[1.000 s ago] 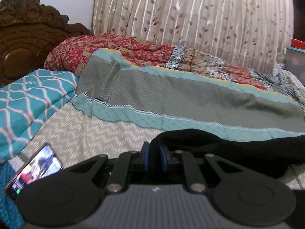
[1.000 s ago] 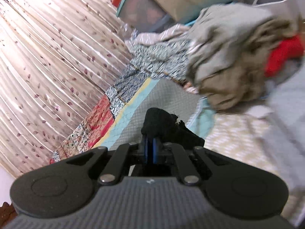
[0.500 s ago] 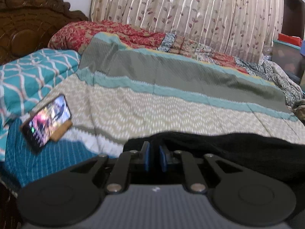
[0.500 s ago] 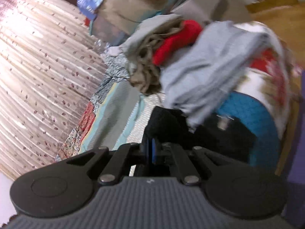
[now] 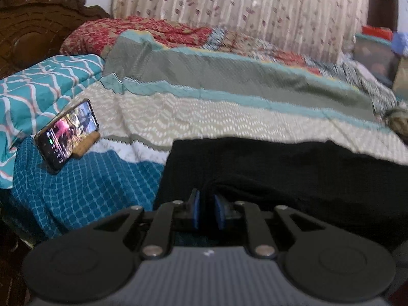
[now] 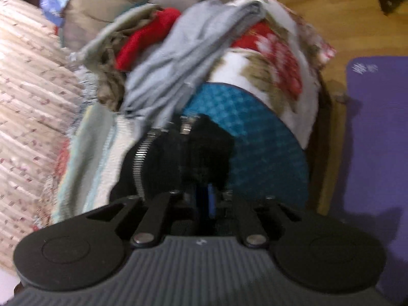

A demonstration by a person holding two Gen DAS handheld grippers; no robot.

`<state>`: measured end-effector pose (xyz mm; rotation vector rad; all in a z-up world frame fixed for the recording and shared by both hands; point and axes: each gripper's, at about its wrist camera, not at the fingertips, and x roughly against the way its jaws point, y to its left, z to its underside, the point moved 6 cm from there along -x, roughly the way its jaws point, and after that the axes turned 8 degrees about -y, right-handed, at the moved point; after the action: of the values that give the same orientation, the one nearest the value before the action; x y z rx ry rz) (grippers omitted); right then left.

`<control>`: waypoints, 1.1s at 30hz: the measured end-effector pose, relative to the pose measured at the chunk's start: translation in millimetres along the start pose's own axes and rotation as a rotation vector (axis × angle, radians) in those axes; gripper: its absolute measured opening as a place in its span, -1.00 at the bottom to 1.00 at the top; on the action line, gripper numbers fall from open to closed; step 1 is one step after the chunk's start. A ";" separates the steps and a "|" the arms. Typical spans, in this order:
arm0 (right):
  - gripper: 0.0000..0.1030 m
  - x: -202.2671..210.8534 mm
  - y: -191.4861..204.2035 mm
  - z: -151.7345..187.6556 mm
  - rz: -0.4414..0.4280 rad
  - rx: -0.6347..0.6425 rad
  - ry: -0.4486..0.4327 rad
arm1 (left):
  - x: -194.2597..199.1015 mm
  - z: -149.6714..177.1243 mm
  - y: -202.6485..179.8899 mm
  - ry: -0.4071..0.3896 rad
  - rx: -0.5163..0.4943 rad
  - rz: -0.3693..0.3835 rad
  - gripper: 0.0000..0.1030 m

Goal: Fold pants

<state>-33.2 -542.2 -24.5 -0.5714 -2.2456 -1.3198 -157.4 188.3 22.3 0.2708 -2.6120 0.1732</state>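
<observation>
Across the patterned bedspread (image 5: 204, 119) lie soft black pants (image 5: 280, 168).

You're working with two matching tools — the left gripper (image 5: 207, 213) and the right gripper (image 6: 207, 199) are both showing a ribbed grey body, two round matte-black discs with faint inner rings, and black linkage bars pinned by silver screws. Blue pads (image 5: 195, 214) are lining the black fingers — and a small white mark is sitting on each grey body.
</observation>
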 end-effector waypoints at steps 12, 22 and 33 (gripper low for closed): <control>0.00 29.8 -6.2 -11.9 0.146 0.138 -0.127 | 26.3 -38.7 60.3 -0.070 0.189 0.112 0.63; 0.01 27.2 147.5 45.8 -0.220 0.468 -0.002 | -110.6 -70.9 54.5 0.067 0.175 0.114 0.88; 0.29 -30.0 300.5 272.9 -0.537 0.981 0.509 | -146.6 -48.5 27.5 0.153 0.178 0.177 0.95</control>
<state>110.9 -168.6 48.7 0.6675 -2.2823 -0.3232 -15.6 246.7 -10.6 0.0823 -2.4693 0.4703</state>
